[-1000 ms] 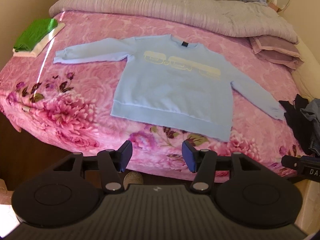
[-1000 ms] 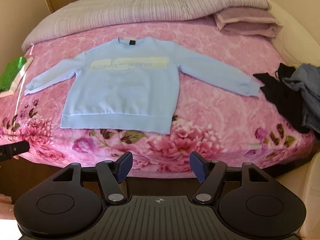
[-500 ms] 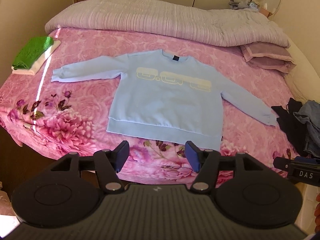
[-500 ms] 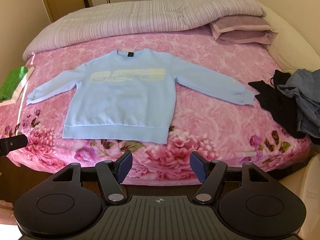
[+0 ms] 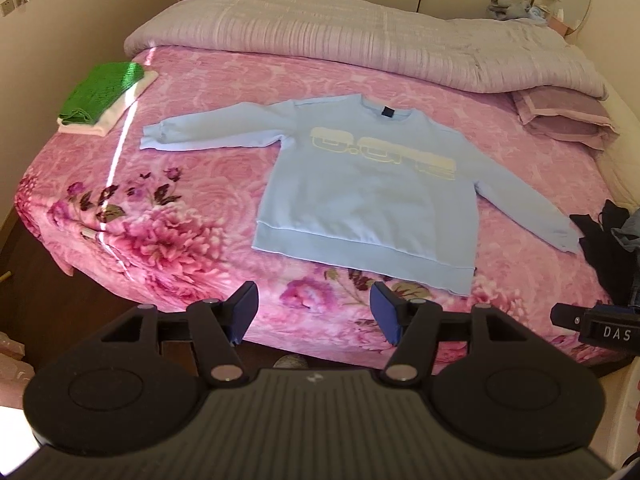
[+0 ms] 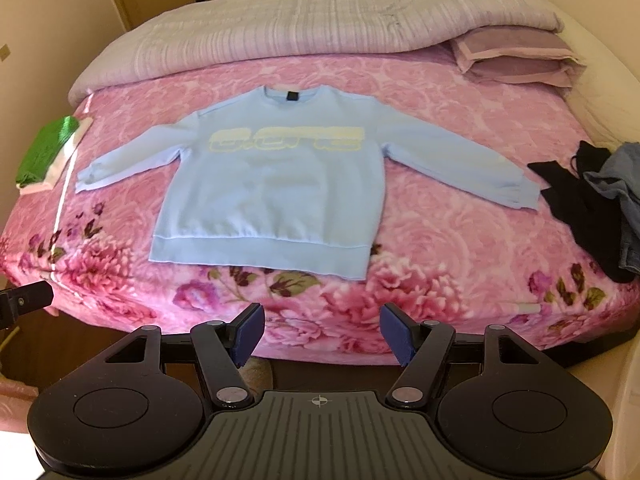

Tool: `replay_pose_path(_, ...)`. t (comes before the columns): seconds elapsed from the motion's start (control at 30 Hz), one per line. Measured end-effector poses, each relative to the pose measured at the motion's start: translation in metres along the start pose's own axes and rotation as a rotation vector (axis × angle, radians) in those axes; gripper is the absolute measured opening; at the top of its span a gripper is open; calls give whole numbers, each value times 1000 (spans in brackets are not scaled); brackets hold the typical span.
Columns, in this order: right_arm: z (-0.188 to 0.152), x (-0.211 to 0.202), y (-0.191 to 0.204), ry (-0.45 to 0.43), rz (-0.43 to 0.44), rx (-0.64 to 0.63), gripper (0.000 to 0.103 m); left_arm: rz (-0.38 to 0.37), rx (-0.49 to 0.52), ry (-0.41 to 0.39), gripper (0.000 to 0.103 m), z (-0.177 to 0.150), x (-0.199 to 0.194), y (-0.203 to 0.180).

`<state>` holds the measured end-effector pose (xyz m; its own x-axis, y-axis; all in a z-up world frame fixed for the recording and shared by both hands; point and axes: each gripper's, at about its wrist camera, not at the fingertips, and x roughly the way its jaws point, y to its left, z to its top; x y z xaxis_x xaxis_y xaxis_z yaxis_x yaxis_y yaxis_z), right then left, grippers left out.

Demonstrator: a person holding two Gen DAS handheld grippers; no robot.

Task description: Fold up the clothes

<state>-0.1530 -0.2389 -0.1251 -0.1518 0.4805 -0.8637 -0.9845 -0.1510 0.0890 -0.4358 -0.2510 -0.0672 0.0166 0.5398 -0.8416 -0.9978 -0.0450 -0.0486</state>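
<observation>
- Lying flat and face up near the middle of the bed is a pale blue long-sleeved sweatshirt with pale yellow block lettering across the chest and a small dark label at the neckline; its collar points toward the head of the bed and its ribbed hem lies close to the near edge.
- Both sleeves are spread out to the sides, each cuff resting on the cover, and no part of the sweatshirt is folded yet.
- Under it is a pink plush bedcover with a printed flower pattern, with big magenta blooms along the near edge.
- Across the head of the bed runs a rolled lilac-grey ribbed quilt, and a stack of folded mauve pillowcases or pillows sits at its right end.
- At the far left corner of the cover is a folded green knitted garment stacked on a folded white one.
- At the right edge lies a loose heap of black and grey-blue denim clothes, just beside the sweatshirt's right cuff; whether they touch I cannot tell.
- The left gripper, black with blue pads, hangs over the near edge of the bed with its tongs spread wide and nothing between them, clear of the sweatshirt.
- The right gripper has the same build and also hangs over the near edge, tongs wide apart and empty, well short of the hem.
</observation>
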Motion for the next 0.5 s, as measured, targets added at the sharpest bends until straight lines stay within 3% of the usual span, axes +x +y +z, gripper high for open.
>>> replay_pose_path(0.5,8,-3,-11,-22,-21,26,68,-28,27,-5,58,9,8,-11)
